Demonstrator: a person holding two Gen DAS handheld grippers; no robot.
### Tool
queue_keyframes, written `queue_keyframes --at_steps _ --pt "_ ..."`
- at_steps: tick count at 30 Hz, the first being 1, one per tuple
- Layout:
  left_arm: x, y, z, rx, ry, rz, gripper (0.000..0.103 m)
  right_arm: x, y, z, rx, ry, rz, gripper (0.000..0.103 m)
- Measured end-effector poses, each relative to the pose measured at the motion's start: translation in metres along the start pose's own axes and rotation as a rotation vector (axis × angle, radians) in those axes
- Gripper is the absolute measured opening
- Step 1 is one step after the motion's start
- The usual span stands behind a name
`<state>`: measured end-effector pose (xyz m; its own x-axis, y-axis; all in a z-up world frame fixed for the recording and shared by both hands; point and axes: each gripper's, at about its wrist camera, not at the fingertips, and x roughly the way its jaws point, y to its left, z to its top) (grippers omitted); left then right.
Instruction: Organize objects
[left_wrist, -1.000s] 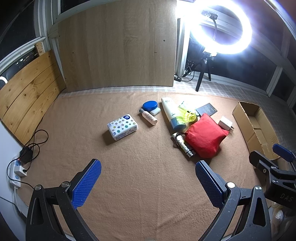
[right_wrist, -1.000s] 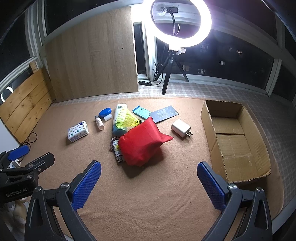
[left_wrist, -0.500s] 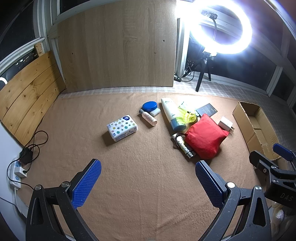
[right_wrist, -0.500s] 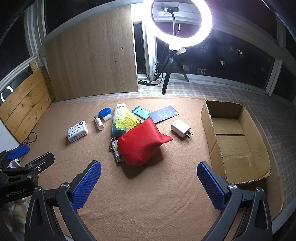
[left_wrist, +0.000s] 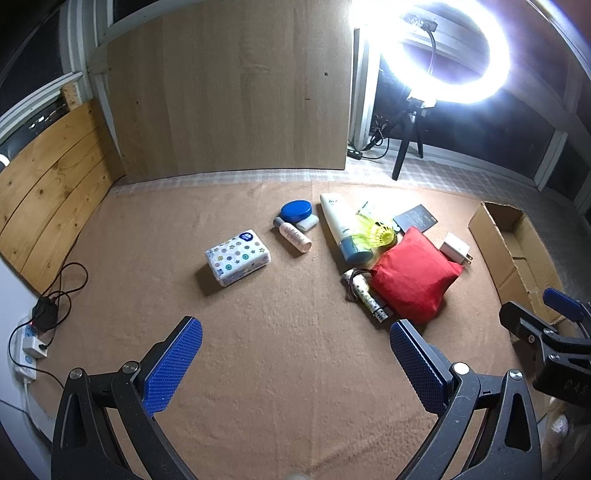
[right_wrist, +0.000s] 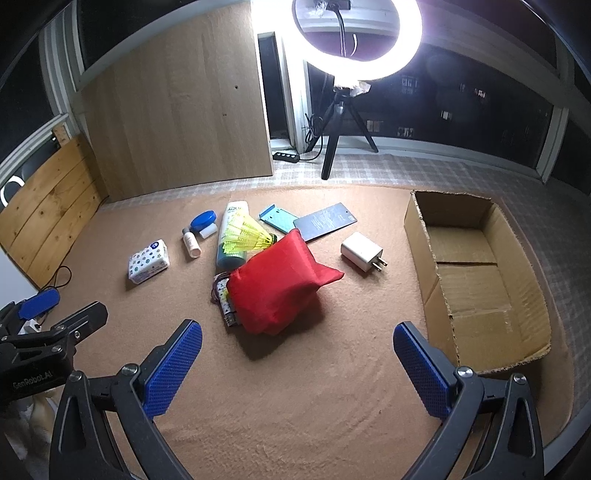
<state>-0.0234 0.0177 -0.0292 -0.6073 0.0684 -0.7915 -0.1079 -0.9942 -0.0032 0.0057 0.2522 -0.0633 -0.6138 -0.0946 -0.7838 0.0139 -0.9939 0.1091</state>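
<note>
Loose objects lie on a brown carpet: a red pouch (right_wrist: 280, 284), a white charger (right_wrist: 362, 251), a yellow shuttlecock (right_wrist: 245, 236) on a white tube (right_wrist: 231, 236), a tissue pack (right_wrist: 149, 261), a small bottle (right_wrist: 191, 244), a blue round tin (right_wrist: 203, 220), a dark card (right_wrist: 325, 221) and a patterned roll (right_wrist: 223, 299). An open cardboard box (right_wrist: 476, 280) stands at the right. My right gripper (right_wrist: 295, 365) is open and empty above the carpet in front of the pouch. My left gripper (left_wrist: 295, 365) is open and empty, well short of the tissue pack (left_wrist: 238, 256) and the pouch (left_wrist: 413, 280).
A ring light on a tripod (right_wrist: 332, 147) stands behind the carpet. A wooden board (right_wrist: 177, 110) leans at the back left. A power strip with cables (left_wrist: 33, 332) lies at the carpet's left edge. Wooden planks (left_wrist: 44, 199) line the left wall.
Both grippers have edged slightly forward; the objects appear a touch closer. Nothing was taken hold of or let go.
</note>
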Motion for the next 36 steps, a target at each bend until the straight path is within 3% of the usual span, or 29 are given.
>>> queue_keyframes --at_steps 10,19,23,29,36 --pt "0.024 -0.002 0.005 -0.021 0.027 -0.012 0.103 0.044 -0.012 0.037 -0.022 0.063 0.066 0.102" --pt "0.030 0.021 -0.007 -0.087 0.046 0.036 0.103 0.115 0.001 0.071 -0.101 0.195 0.107 0.092" --pt "0.031 0.043 -0.017 -0.139 0.057 0.070 0.103 0.148 0.011 0.083 -0.138 0.256 0.077 0.084" --pt "0.030 0.074 -0.033 -0.215 0.072 0.111 0.103 0.188 0.019 0.091 -0.182 0.342 0.033 0.084" --pt "0.029 0.085 -0.044 -0.240 0.083 0.119 0.103 0.201 0.022 0.088 -0.237 0.383 0.021 0.083"
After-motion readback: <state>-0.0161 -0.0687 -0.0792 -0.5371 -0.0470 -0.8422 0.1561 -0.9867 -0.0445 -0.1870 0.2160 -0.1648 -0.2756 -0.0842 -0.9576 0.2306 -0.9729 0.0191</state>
